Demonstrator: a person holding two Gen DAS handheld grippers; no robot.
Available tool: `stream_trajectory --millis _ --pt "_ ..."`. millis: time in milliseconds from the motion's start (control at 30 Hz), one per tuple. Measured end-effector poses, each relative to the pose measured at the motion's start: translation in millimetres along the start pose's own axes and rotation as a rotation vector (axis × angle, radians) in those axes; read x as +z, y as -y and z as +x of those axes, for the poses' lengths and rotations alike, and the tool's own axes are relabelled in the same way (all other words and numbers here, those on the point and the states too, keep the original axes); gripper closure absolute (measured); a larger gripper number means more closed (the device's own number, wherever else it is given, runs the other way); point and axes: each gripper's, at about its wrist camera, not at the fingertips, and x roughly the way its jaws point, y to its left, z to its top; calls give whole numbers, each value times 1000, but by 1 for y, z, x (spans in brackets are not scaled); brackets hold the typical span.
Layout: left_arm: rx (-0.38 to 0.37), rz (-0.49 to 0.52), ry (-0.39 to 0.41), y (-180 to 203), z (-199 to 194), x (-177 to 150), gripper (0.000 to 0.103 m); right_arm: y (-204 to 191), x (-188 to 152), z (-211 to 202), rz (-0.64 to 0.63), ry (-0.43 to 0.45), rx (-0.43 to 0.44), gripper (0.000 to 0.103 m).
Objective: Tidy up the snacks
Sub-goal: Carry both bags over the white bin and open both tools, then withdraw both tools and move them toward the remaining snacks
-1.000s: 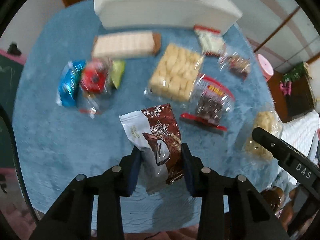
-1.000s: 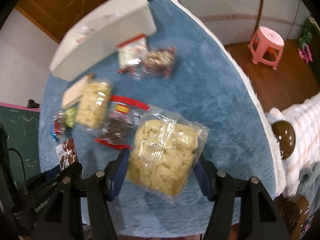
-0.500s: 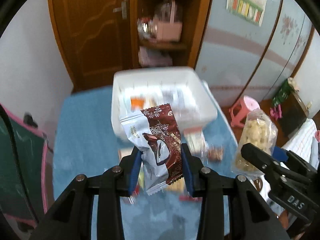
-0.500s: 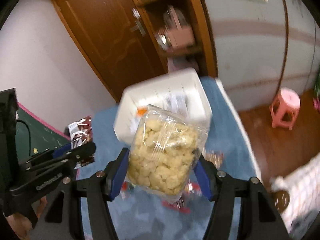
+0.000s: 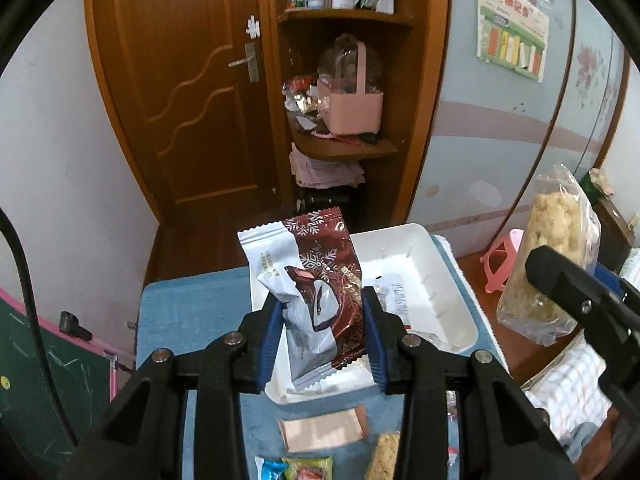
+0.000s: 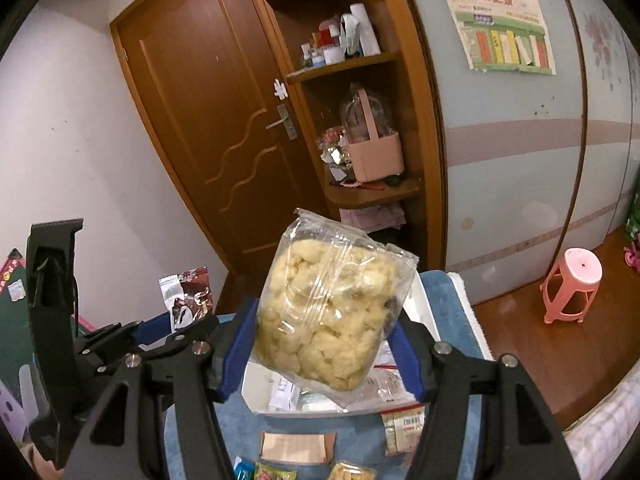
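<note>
My left gripper is shut on a maroon-and-white snack packet and holds it upright, high above the white bin on the blue-covered table. My right gripper is shut on a clear bag of pale puffed snacks, also held up over the white bin. That bag shows at the right of the left wrist view. The maroon packet shows at the left of the right wrist view. Several packets lie in the bin.
On the table near the bin lie a wafer pack, a biscuit pack, small colourful packets and a red-edged packet. Behind stand a wooden door and a corner shelf. A pink stool is on the floor.
Both grippers rose from the table with their packets and tilted up. The views went from the snack-strewn cloth to the bin, door and shelf.
</note>
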Motion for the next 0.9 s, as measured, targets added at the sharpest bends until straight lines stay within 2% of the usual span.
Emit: stream_trajectory --millis 300,433,533,567,600,633,700,800,900 --pt "3 40 -50 -5 63 1 67 5 -25 66 0 -115 -77 40" --pt "18 72 -63 1 81 -4 67 10 -35 93 -14 -170 -118 40" --pt "13 79 -77 4 93 -6 64 13 -41 111 -26 -222 -117 39" --pt "2 78 -81 4 95 -7 60 13 -43 115 -35 -236 -120 39" --pt "-7 72 -84 3 97 -7 49 14 -46 119 -45 -250 -119 38" --pt "-21 64 -87 3 97 -8 27 14 -48 121 -52 -256 -115 33" --pt "-21 53 -71 1 94 -10 11 16 -51 120 -48 -253 -95 21" --pt "-31 62 -47 2 85 -12 11 16 -50 114 -36 -232 -68 8" --pt "-30 60 -49 0 80 -10 11 11 -49 105 -57 -202 -66 7"
